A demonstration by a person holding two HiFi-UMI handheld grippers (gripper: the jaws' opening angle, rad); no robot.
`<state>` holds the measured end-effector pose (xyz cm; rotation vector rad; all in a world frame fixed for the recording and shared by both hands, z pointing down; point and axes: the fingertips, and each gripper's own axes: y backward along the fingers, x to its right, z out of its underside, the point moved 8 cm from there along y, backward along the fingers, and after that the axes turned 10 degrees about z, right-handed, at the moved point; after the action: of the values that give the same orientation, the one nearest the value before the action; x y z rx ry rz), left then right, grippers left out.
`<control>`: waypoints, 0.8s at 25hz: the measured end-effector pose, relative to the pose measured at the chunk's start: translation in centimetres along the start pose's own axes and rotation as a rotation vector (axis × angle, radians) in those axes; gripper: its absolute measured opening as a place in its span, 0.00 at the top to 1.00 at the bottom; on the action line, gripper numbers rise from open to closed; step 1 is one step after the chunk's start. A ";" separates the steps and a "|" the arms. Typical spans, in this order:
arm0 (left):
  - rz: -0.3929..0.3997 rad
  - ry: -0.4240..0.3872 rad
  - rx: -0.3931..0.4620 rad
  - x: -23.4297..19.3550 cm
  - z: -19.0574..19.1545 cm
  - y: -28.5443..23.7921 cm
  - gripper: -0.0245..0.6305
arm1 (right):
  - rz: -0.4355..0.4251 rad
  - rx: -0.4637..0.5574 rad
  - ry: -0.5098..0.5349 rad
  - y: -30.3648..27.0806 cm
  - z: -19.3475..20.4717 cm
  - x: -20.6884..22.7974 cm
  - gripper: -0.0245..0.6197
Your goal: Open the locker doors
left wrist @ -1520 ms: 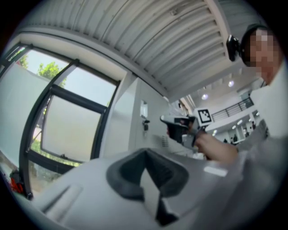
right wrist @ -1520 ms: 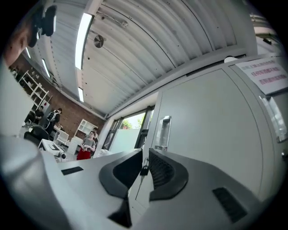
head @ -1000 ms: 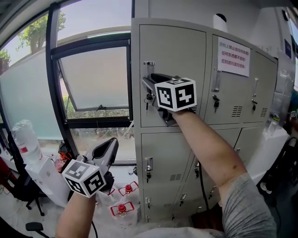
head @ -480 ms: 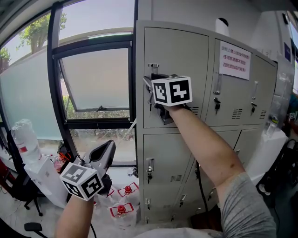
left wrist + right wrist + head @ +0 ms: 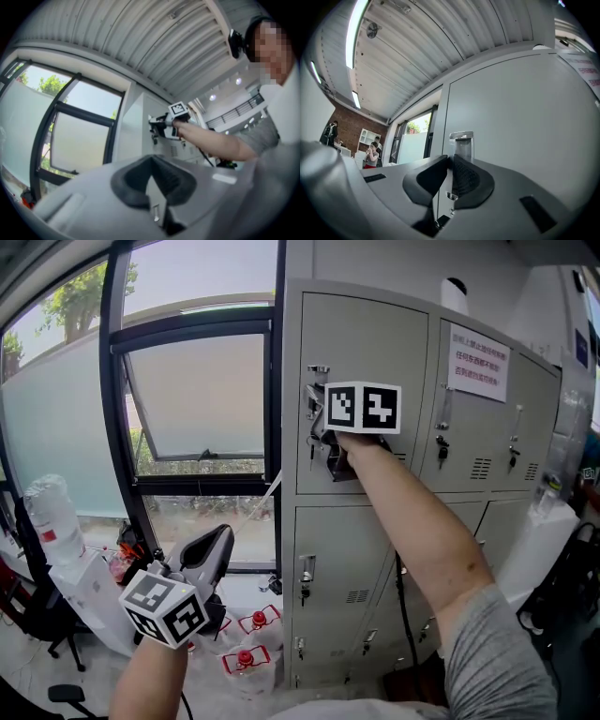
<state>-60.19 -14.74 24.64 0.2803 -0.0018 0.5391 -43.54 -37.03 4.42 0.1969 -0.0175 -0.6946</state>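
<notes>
The grey locker bank [image 5: 525,474] stands beside a large window [image 5: 202,399], and all its doors that show are shut. The upper-left locker door [image 5: 366,343] is the one being worked on, and it sits flush in its frame. At its left edge the right gripper [image 5: 322,435] has its jaws, which have just been closing, nearly together and pinching the lower part of the chrome handle [image 5: 461,140]. The handle's top shows above the pads. The left gripper [image 5: 221,542] hangs low, well apart from the lockers, its jaws pressed together on nothing.

The step in hand looks like securing the handle grip. The next move likely calls for a steady pull outward along the door's swing, keeping the pinch firm so the thin handle does not slip free.
</notes>
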 end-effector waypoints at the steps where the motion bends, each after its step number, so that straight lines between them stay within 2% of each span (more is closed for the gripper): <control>1: -0.001 0.000 -0.001 0.0 0.0 0.1 0.96 | -0.007 -0.005 -0.013 0.0 0.0 0.1 0.90; 11: 0.004 0.012 -0.001 0.4 0.4 0.3 0.96 | -0.027 -0.017 -0.033 0.7 -0.1 0.1 0.91; 20: 0.023 0.009 -0.005 0.7 0.4 -0.3 0.96 | -0.108 -0.013 -0.060 3.0 -0.6 -0.3 0.91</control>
<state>-59.41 -14.72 25.00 0.2734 0.0027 0.5630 -41.82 -34.51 4.36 0.1651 -0.0596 -0.8083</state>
